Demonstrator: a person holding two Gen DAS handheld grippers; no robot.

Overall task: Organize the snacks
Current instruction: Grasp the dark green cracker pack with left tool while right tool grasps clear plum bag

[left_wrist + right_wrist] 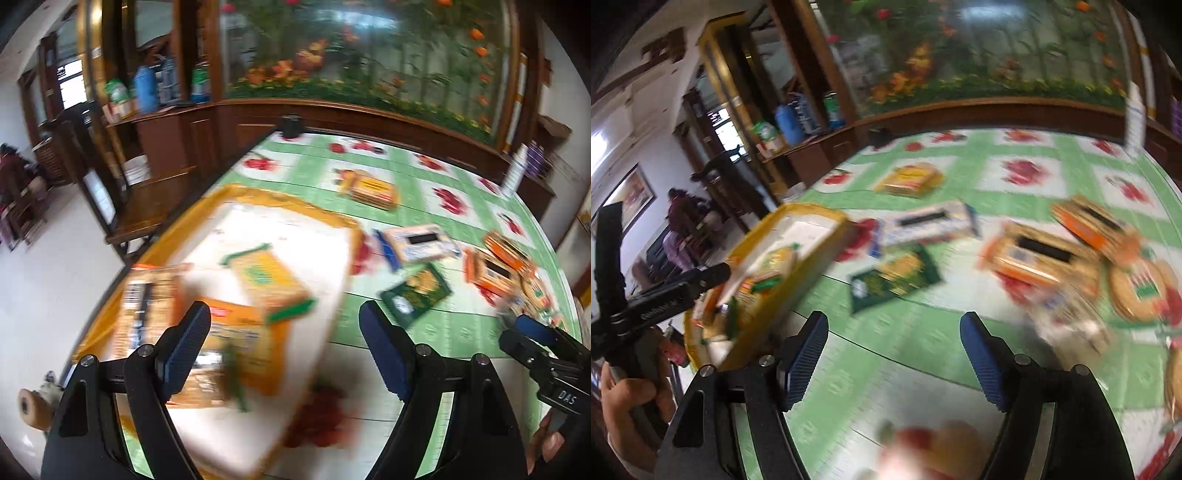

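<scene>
A yellow-rimmed tray [280, 205] lies on the table's left side and holds three snack packs, among them a green-edged cracker pack [267, 280] and an orange pack [147, 306]. My left gripper [284, 343] hovers open and empty over the tray's near end. Loose packs lie on the green cloth: a dark green pack [894, 277], a blue-white pack [931, 223], orange packs [1041, 258] and a yellow pack [908, 181]. My right gripper [894, 358] is open and empty above the cloth, short of the dark green pack. The tray also shows in the right wrist view [805, 258].
The table wears a green-and-white cloth with red fruit prints [436, 306]. A wooden cabinet with bottles [162, 122] and a flower mural stand behind it. A round biscuit pack [1137, 291] lies at the far right. A black object [291, 125] sits at the table's far edge.
</scene>
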